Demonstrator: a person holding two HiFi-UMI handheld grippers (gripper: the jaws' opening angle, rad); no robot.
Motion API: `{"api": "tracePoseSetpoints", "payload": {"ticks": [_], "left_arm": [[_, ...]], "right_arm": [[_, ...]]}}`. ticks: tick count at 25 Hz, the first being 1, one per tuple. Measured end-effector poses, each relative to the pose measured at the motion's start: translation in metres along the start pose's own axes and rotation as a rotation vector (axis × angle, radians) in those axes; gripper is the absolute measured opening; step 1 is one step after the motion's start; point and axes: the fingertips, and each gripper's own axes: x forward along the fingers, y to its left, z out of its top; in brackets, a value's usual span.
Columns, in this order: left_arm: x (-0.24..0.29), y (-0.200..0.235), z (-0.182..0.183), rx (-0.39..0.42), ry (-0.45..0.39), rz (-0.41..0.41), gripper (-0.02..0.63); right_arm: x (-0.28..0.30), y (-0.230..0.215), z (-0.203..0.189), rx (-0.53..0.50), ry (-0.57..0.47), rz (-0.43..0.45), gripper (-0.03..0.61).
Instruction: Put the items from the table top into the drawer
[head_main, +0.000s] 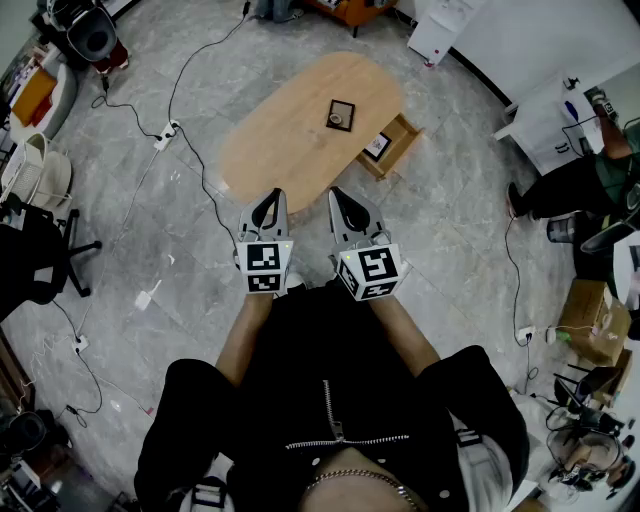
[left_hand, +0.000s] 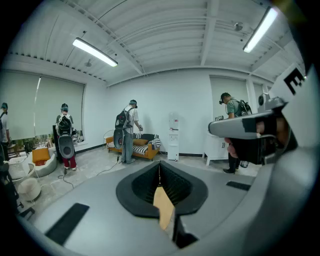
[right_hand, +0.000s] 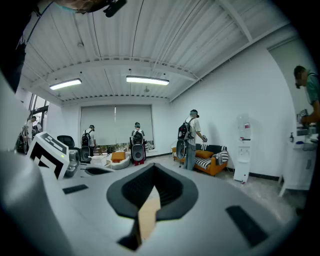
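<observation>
In the head view an oval wooden table (head_main: 290, 130) stands on the floor ahead of me. A small dark square item (head_main: 340, 115) lies on its top toward the right. At the table's right side a drawer (head_main: 404, 138) is pulled open, with a flat framed item (head_main: 377, 146) in it. My left gripper (head_main: 268, 197) and right gripper (head_main: 341, 195) are held side by side short of the table's near end, both shut and empty. In the left gripper view the left gripper (left_hand: 159, 163) shows closed jaws with a sliver of tabletop below; the right gripper (right_hand: 154, 167) looks the same.
Cables and a power strip (head_main: 165, 133) run across the tiled floor left of the table. Chairs (head_main: 45, 250) stand at the left. A seated person (head_main: 575, 180) and cardboard boxes (head_main: 590, 320) are at the right. People stand near an orange sofa (left_hand: 142, 147) far off.
</observation>
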Motion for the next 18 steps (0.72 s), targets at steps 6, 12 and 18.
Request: {"api": "tracePoseSetpoints", "payload": {"ticks": [6, 12, 18], "left_arm": [[-0.004, -0.001, -0.003, 0.001, -0.006, -0.019, 0.014], [0.000, -0.005, -0.011, 0.010, 0.009, -0.039, 0.014], [0.006, -0.005, -0.012, 0.008, 0.026, -0.065, 0.014]], "right_arm": [[-0.008, 0.004, 0.006, 0.041, -0.047, -0.014, 0.009], [-0.011, 0.005, 0.006, 0.041, -0.053, -0.027, 0.009], [-0.014, 0.008, 0.006, 0.047, -0.035, -0.036, 0.009]]}}
